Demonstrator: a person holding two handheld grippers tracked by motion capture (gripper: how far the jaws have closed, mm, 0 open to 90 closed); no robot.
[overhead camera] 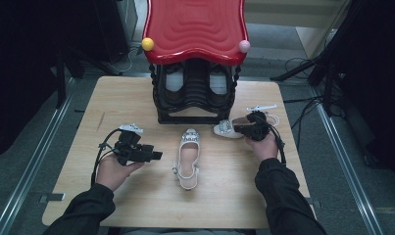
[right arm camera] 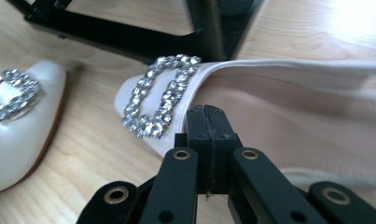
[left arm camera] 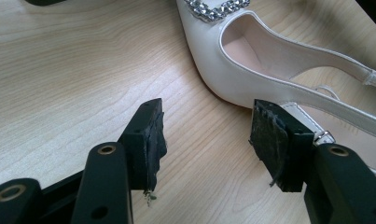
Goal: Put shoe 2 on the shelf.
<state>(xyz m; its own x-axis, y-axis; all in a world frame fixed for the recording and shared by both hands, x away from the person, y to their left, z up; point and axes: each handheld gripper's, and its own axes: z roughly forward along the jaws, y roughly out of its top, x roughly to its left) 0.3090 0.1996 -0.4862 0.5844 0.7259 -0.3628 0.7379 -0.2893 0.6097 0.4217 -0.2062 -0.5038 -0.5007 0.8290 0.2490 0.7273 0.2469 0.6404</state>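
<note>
- soft overhead light, the table (overhead camera: 136,103) evenly lit, dark surroundings
- glare patch on the wood in the right gripper view's top corner
- near jaws slightly blurred, faint shadows

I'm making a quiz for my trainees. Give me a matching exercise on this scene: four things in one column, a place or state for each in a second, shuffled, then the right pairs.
Things:
1. left gripper
2. right gripper
3. yellow ball
4. shoe in the middle of the table

Places or states:
A. on a front corner of the red rack top
B. jaws shut, at the edge of the other shoe
C. lying flat, toe toward the rack
D. jaws open over bare wood beside a shoe

Pairs: 1-D, 2-B, 3-A, 4-C
</note>
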